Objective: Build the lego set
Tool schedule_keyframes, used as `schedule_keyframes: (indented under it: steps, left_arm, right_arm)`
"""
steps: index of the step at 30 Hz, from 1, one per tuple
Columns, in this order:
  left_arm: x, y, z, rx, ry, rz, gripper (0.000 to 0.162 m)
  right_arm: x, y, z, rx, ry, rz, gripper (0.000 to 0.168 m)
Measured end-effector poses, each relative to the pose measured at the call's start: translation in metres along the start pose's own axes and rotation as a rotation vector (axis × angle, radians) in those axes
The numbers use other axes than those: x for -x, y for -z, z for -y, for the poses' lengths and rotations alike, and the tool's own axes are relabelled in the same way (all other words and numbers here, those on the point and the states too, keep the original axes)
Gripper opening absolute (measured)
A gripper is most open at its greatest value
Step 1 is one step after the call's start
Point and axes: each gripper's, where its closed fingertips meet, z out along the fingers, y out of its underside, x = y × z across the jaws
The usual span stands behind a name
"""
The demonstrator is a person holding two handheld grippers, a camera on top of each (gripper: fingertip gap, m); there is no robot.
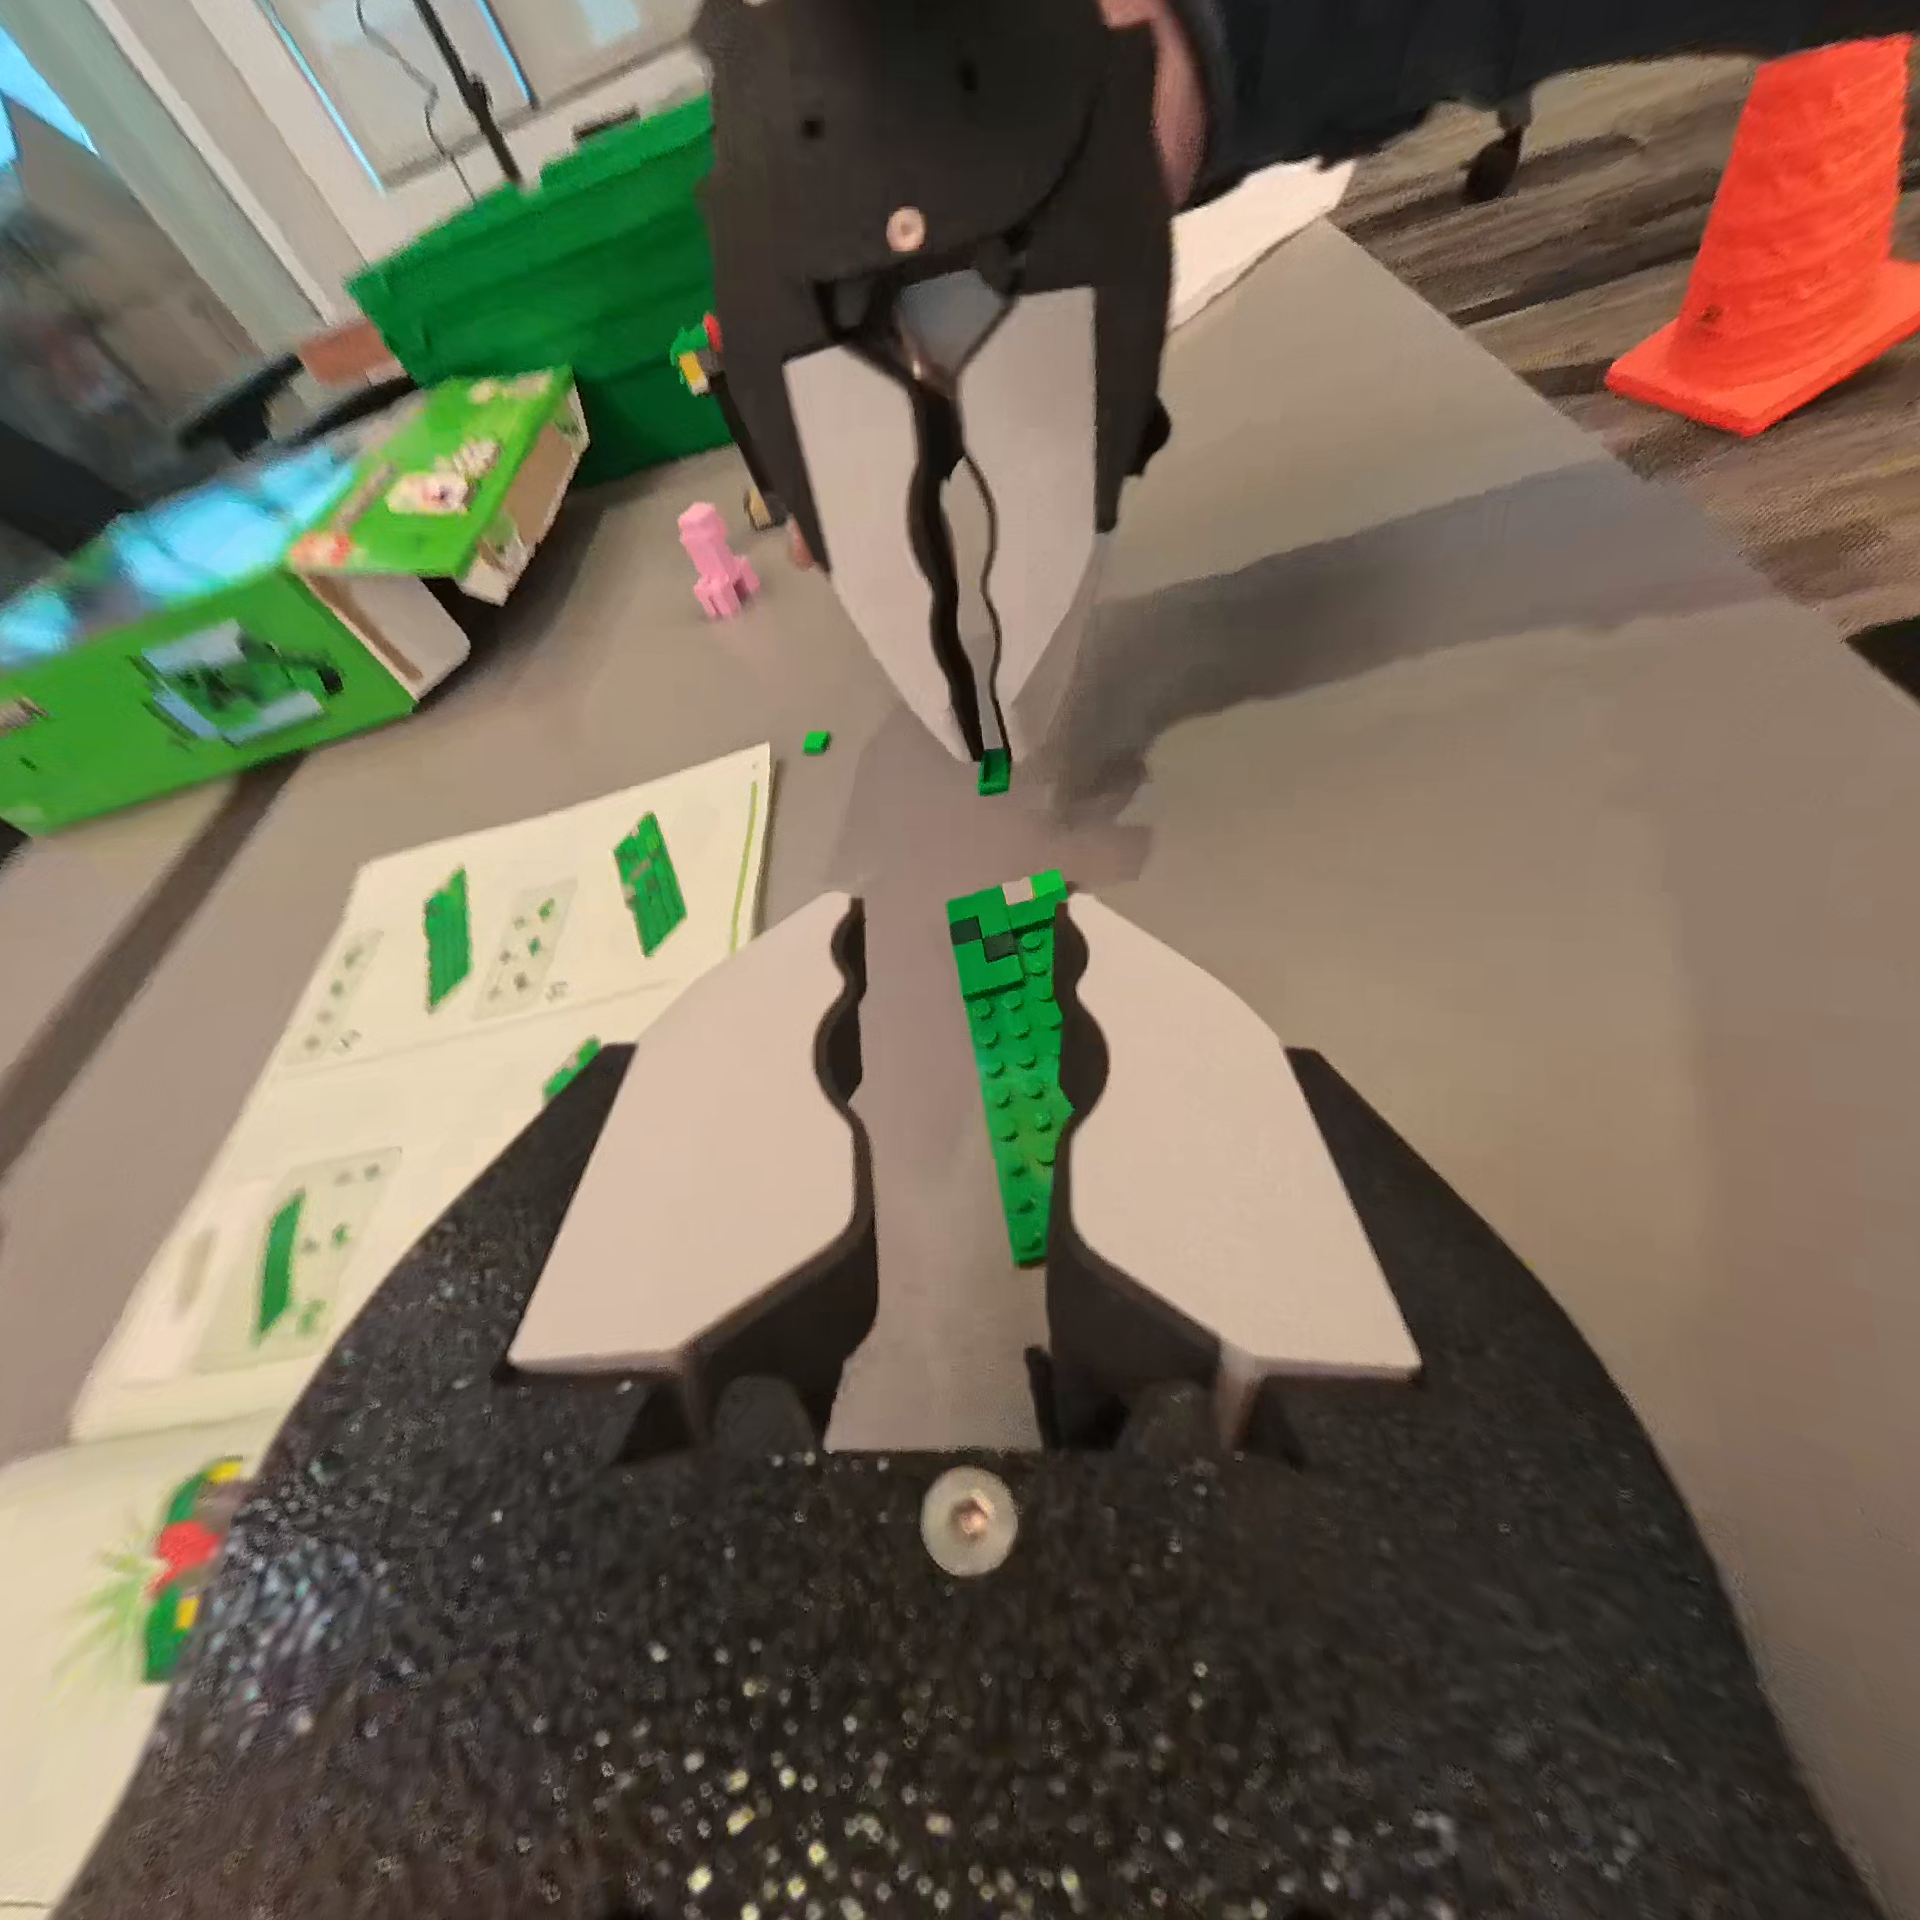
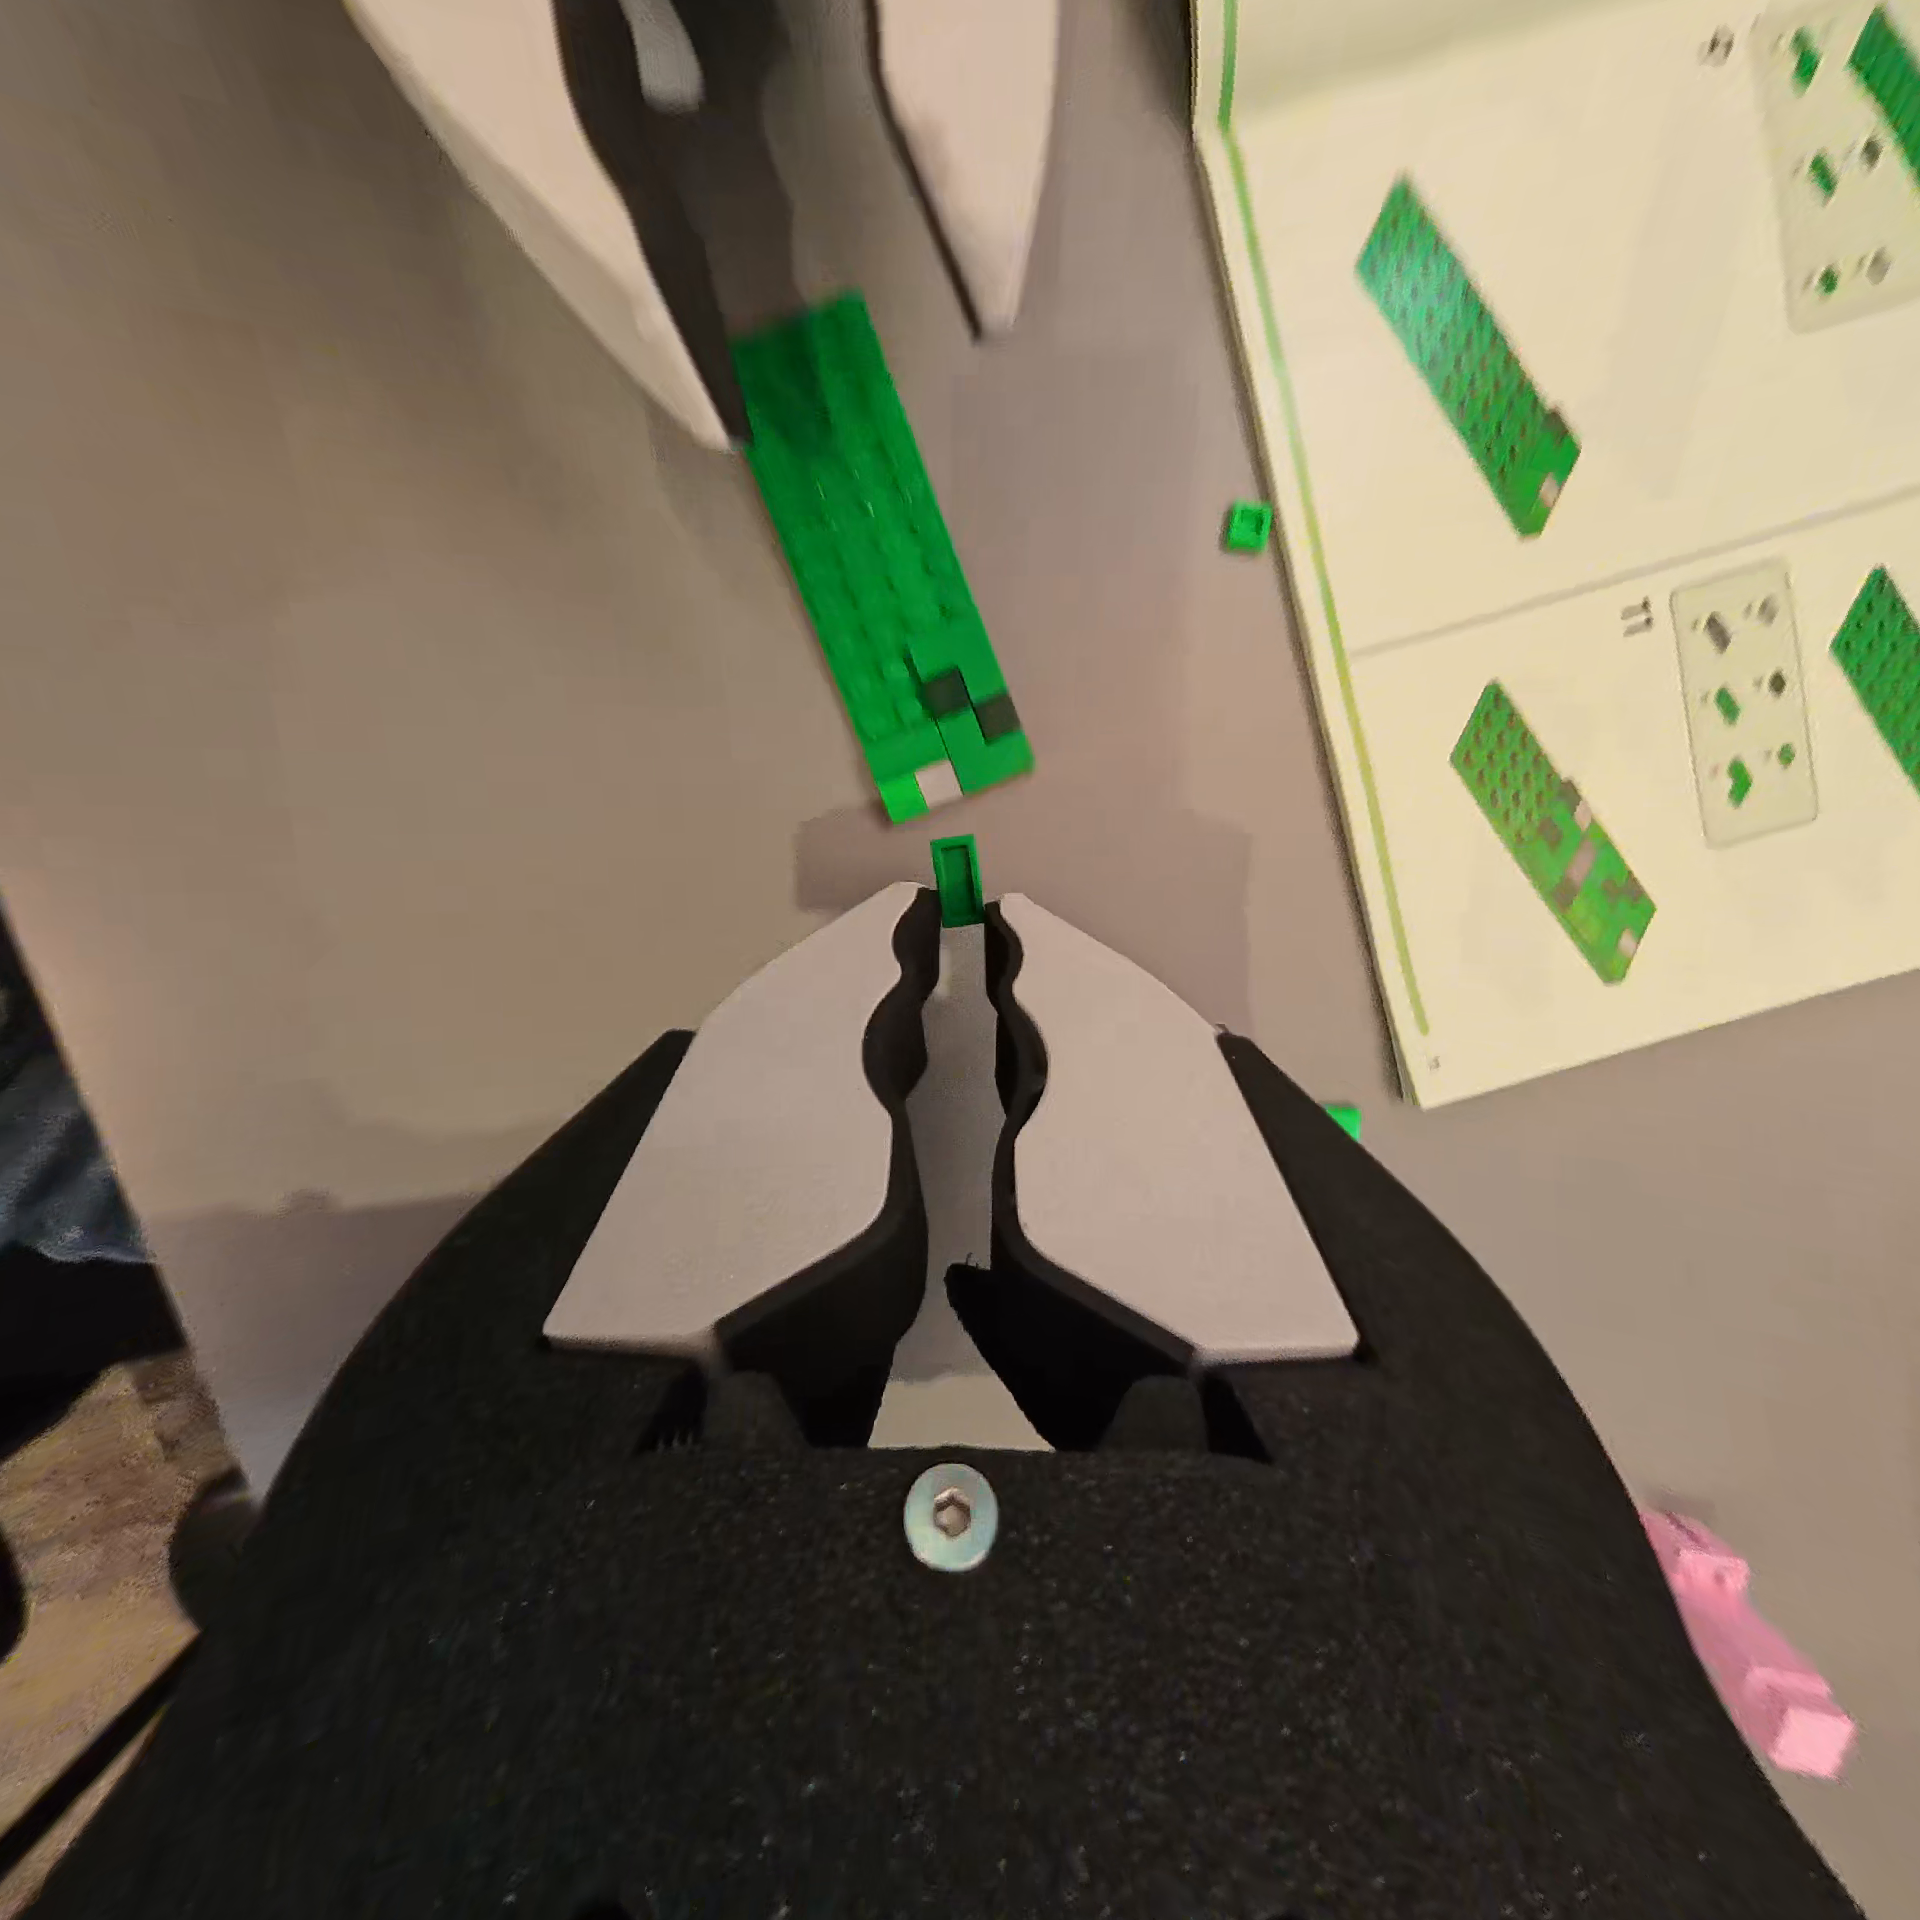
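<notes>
The right gripper pinches a small green lego tile in narrow jaws, just short of the long green studded lego plate. The left gripper has wide jaws, one finger against the plate's edge on the grey table. Beside lie an open instruction booklet and a loose green stud piece.

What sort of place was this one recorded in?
Probably an office or lab-type room, not a home: a plain grey table on patterned carpet, an orange traffic cone on the floor, and stacked green storage crates near large windows.
</notes>
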Motion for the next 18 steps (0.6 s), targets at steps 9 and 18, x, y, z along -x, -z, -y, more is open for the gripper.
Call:
schedule_keyframes:
  steps: [9, 18]
  left_arm:
    - [-0.024, 0.001, 0.015, -0.043, -0.433, 0.054, 0.024]
    - [-0.027, -0.001, 0.013, -0.014, -0.428, 0.04, 0.004]
  right_arm:
    - [0.036, 0.008, 0.049, -0.142, -0.13, 0.377, 0.008]
    - [0.044, 0.004, 0.062, -0.127, -0.102, 0.432, 0.008]
